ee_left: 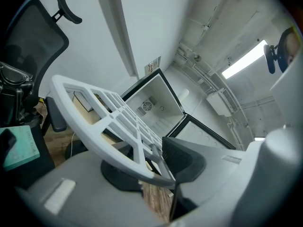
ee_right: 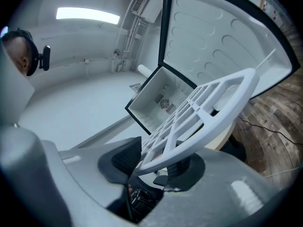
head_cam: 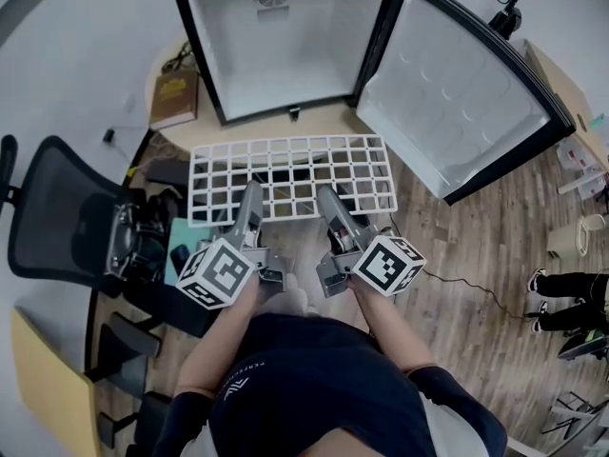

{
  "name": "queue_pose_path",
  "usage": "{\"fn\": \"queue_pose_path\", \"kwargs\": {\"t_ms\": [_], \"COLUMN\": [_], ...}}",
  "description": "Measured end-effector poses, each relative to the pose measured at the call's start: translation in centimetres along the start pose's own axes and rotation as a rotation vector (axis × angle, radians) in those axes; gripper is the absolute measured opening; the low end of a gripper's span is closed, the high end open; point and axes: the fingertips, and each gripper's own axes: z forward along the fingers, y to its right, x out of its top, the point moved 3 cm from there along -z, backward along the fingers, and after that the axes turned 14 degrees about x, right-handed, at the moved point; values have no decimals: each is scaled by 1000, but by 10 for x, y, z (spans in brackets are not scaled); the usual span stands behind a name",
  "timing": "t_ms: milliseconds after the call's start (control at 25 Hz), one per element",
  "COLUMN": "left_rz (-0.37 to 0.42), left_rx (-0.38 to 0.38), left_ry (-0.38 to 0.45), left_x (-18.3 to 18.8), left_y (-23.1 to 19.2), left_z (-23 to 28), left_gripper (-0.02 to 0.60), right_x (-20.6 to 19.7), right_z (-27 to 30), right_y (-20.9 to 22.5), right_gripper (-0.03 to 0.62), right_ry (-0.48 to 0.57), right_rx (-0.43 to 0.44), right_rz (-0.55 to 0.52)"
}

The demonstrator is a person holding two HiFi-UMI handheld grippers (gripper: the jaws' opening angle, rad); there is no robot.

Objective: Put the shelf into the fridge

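In front of me the round wooden table (head_cam: 328,122) carries the small fridge (head_cam: 285,41) with its door swung open to the right. A brown book (head_cam: 174,98) lies at the table's left edge, just beside the fridge. Under me the plank floor (head_cam: 476,227) bears a black mesh office chair (head_cam: 57,208) on my left and a thin dark cable (head_cam: 457,282) on my right.

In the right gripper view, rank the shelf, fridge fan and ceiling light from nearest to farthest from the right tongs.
1. The shelf, gripped in the right tongs.
2. The fridge fan, on the back wall, straight ahead.
3. The ceiling light, upper left, far beyond.
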Motion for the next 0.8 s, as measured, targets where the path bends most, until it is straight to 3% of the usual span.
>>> {"fn": "queue_pose_path", "kwargs": {"t_ms": [320, 600, 800], "left_rz": [7, 2, 21], "left_rx": [-10, -8, -28], "left_ry": [8, -51, -46], "left_x": [32, 48, 59], "left_y": [11, 14, 25], "left_z": [54, 102, 125], "left_gripper": [132, 132, 133], "right_x": [32, 53, 69], "right_z": [49, 84, 100], "right_y": [23, 46, 53], "right_gripper": [143, 143, 139], "right_ry": [-21, -28, -14], "right_rx": [-8, -68, -68], "right_rz": [-20, 23, 54]}}
